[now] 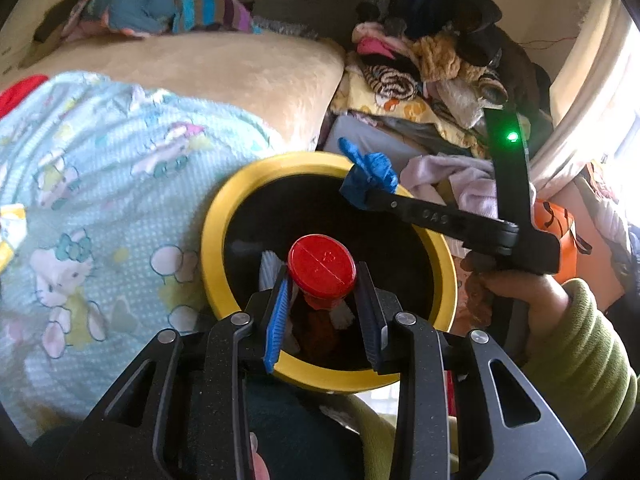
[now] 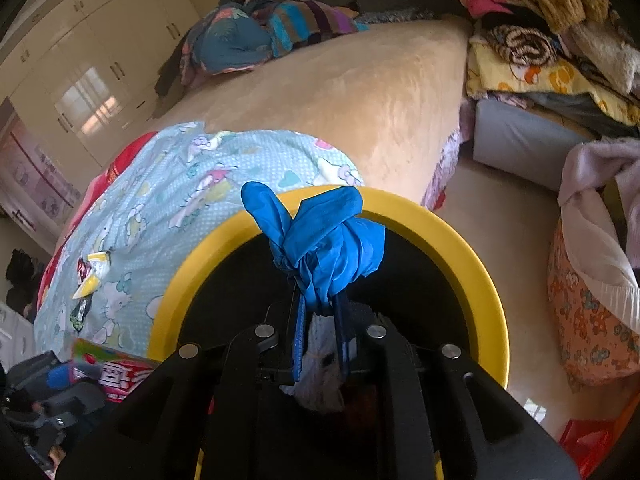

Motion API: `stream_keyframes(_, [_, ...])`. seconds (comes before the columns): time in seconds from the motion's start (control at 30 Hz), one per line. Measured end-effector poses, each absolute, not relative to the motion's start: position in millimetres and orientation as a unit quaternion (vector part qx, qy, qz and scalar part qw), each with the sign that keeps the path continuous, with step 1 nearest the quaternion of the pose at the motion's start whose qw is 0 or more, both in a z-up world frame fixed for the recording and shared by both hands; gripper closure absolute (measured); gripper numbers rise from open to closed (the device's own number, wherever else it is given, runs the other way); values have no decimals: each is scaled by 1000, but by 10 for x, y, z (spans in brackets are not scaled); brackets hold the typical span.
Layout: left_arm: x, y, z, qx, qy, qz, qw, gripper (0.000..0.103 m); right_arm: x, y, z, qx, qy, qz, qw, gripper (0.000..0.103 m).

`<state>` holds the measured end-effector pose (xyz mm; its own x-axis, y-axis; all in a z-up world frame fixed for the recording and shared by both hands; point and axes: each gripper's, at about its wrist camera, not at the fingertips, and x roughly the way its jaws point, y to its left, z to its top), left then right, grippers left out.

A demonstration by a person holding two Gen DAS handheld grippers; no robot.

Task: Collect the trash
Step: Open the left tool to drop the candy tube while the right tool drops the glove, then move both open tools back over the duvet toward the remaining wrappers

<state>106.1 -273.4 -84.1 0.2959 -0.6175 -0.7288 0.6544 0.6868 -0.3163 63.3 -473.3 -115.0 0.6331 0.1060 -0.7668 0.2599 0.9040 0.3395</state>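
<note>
A black bin with a yellow rim (image 1: pixel 224 216) (image 2: pixel 460 256) stands against the bed, with white crumpled waste (image 2: pixel 320 372) inside. My left gripper (image 1: pixel 323 276) is shut on a red-capped bottle (image 1: pixel 322 258), holding it over the bin's mouth with the cap facing the camera. My right gripper (image 2: pixel 320 300) (image 1: pixel 360 196) is shut on a crumpled blue glove (image 2: pixel 324 232) (image 1: pixel 370 176) and holds it over the bin's far rim. A hand in a green sleeve (image 1: pixel 576 344) grips the right tool. A yellow and white wrapper (image 2: pixel 94 276) lies on the quilt.
The bed carries a pale blue cartoon quilt (image 1: pixel 100 200) and a beige blanket (image 2: pixel 380 92). Piled clothes (image 1: pixel 432 52) and a grey box (image 2: pixel 516 140) stand to the right. A red and green printed pack (image 2: pixel 112 372) shows at the lower left. Wardrobe doors (image 2: pixel 100 52) stand behind.
</note>
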Motion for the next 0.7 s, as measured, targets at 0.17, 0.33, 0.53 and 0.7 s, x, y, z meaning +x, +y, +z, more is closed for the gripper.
stream_keyframes(0.17, [1131, -2644, -872, 5, 447, -384, 808, 42, 621, -4775, -1139, 217, 425, -56, 877, 71])
stream_keyframes(0.33, [1143, -2515, -765, -2, 429, -363, 827, 21, 625, -4721, -1044, 209, 415, -58, 884, 60])
stream_keyframes(0.53, [1150, -2340, -641, -3, 408, -333, 850, 13, 641, -4570, -885, 196, 397, -49, 896, 50])
stream_keyframes(0.7, [1193, -2133, -531, -16, 392, -307, 867, 12, 647, -4394, -724, 184, 381, -33, 906, 49])
